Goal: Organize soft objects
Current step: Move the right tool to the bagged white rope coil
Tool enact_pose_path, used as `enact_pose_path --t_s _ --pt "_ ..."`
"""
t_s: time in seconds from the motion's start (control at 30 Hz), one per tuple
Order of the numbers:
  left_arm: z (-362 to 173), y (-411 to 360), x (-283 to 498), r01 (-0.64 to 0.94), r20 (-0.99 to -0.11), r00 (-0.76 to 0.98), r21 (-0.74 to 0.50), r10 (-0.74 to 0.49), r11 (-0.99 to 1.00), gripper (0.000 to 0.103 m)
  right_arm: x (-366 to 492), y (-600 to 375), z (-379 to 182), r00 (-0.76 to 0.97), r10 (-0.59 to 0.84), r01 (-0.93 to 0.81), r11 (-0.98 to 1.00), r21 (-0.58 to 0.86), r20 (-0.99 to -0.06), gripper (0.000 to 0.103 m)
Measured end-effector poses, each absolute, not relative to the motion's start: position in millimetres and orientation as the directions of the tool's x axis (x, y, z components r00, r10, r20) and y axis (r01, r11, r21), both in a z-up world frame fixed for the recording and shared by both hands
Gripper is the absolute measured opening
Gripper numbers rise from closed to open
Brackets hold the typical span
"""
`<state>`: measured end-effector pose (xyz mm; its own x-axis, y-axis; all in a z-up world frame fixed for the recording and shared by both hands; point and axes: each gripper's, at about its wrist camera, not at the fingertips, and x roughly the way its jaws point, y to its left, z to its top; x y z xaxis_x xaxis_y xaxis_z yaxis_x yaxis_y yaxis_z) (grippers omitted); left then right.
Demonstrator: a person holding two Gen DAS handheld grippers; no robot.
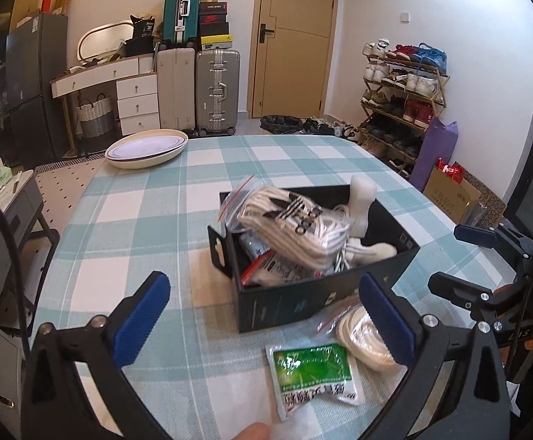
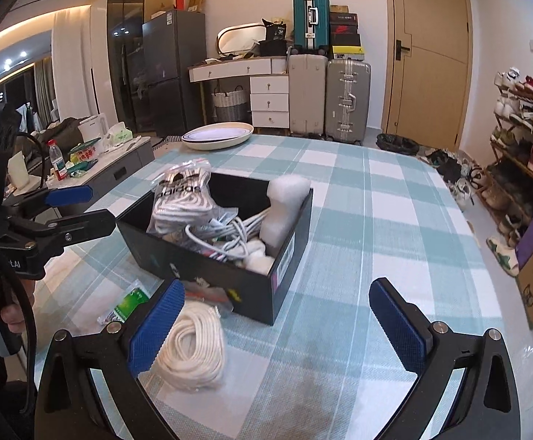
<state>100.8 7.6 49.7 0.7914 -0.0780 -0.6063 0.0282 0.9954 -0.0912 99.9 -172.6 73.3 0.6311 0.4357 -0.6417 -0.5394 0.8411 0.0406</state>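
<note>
Plainly, the likeliest slip is lying with the bagged rope (image 2: 193, 348), which is sitting on the worktop (image 2: 358, 220) just beside the near wall of the box (image 2: 208, 271), partly under the right claw's (image 2: 281, 326) left pad; a slack plastic bag is probably going to slide or bunch if only the film is pinched, and the coil may be spilling out as it is being lifted. The green packet (image 1: 314, 374) is lying flat next to the rope, under the left claw (image 1: 263, 319), and a thin flat pouch is hard to pinch off cloth, so the checked covering may be getting dragged up with it. The box is already looking full: the sock bag (image 1: 285, 220) is riding above its rim and leaning toward the far left corner, with white cable and a foam block beside it, so anything dropped on top may be tipping that bag out onto the worktop. Both claws are standing released, pads wide apart and gripping nothing. Each is tilting downward toward the near edge of the worktop, the left one sitting over the packet, the right one over the rope, and each is showing at the edge of the other's view, so they are working close and could be knocking together.
</note>
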Motion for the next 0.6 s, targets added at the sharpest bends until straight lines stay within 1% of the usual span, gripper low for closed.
enact_pose_path --t_s 0.13,0.6 --pt "40 6 92 0.017 -0.617 0.784 -0.082 -0.064 0.996 0.103 92 -169 65 0.607 0.453 -0.561 0.826 0.052 -0.653 0.102" --pt "17 -4 71 0.039 -0.649 0.76 0.012 -0.022 0.999 0.103 81 -140 36 0.494 0.456 -0.628 0.776 0.059 -0.74 0.102"
